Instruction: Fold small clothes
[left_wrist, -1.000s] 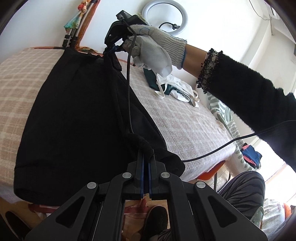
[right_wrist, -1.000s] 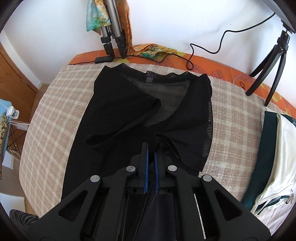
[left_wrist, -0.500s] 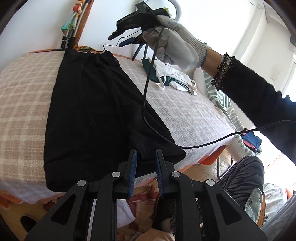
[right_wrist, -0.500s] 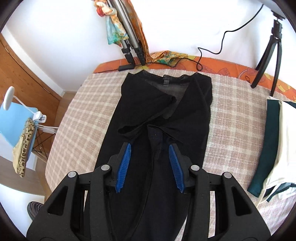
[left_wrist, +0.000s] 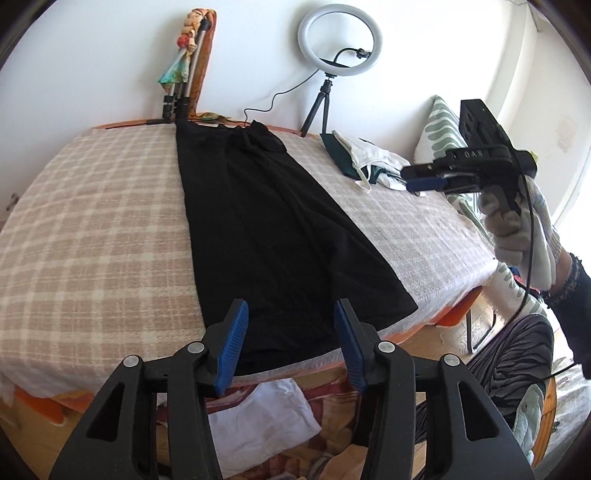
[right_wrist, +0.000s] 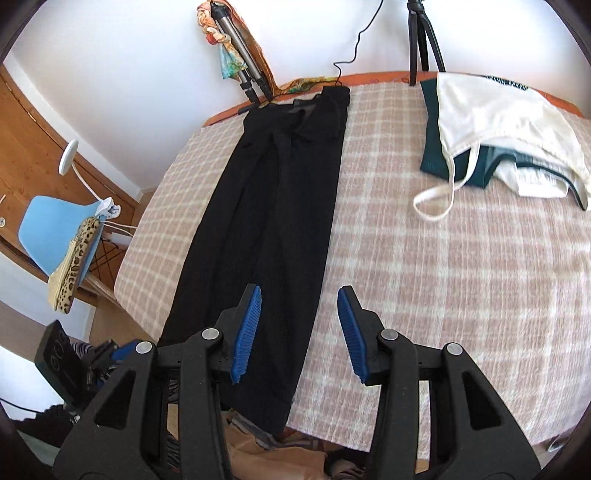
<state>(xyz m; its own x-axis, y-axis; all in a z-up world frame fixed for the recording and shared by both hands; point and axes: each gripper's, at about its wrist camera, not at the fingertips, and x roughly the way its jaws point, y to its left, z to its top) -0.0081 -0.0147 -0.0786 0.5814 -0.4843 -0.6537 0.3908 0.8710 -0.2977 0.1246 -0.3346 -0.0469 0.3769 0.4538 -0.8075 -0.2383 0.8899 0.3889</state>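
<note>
A long black garment (left_wrist: 273, 236) lies flat and narrow along the checked table, folded lengthwise; it also shows in the right wrist view (right_wrist: 273, 221). My left gripper (left_wrist: 291, 343) is open and empty above the garment's near hem at the table's front edge. My right gripper (right_wrist: 299, 332) is open and empty, hovering over the garment's right edge near the front. In the left wrist view the right gripper (left_wrist: 424, 181) shows at the right, held in a gloved hand above the table.
A pile of white and dark green clothes (right_wrist: 498, 122) lies at the table's back right, also in the left wrist view (left_wrist: 365, 158). A ring light on a tripod (left_wrist: 332, 66) and tripod legs (left_wrist: 181, 85) stand at the far edge. A blue chair (right_wrist: 55, 229) stands left of the table.
Both grippers opened and let go of the black garment, which now lies flat in a lengthwise fold. Both pulled back toward the front; the right one swung to the right side.
</note>
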